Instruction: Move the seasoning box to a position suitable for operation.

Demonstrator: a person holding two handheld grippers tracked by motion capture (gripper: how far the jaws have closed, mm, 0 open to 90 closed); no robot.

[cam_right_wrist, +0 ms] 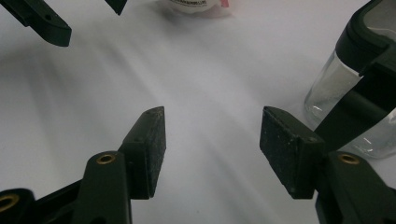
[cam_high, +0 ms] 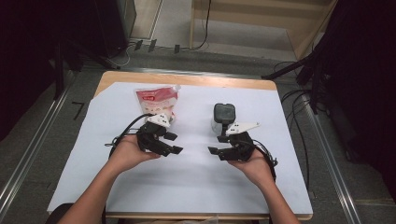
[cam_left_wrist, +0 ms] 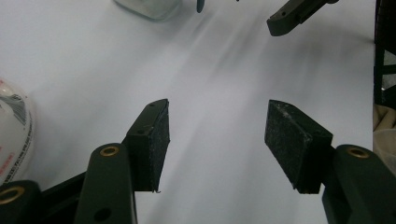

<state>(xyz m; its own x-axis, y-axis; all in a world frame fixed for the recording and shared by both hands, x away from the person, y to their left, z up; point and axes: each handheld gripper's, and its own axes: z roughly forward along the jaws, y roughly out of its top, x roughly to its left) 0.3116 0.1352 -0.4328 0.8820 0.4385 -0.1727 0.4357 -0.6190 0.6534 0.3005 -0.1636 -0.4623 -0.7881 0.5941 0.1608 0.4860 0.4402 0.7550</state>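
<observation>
in the high view two forearms come in from the bottom edge, and each hand holds a gripper low over the white sheet that covers the wooden surface. the left hand holds the left gripper, the right hand holds the right gripper, and the two grippers point toward each other with a bare strip of sheet between them. the fingers of the left gripper are spread wide apart and hold nothing; between them only the white sheet is seen. the fingers of the right gripper are also wide apart and empty. just behind the right gripper stands a clear jar with a black lid, upright on the sheet; in the right gripper view it is just beside the right finger, and i cannot tell if it touches. behind the left gripper lies a red and white pouch with a spout at its far corner, flat on the sheet
</observation>
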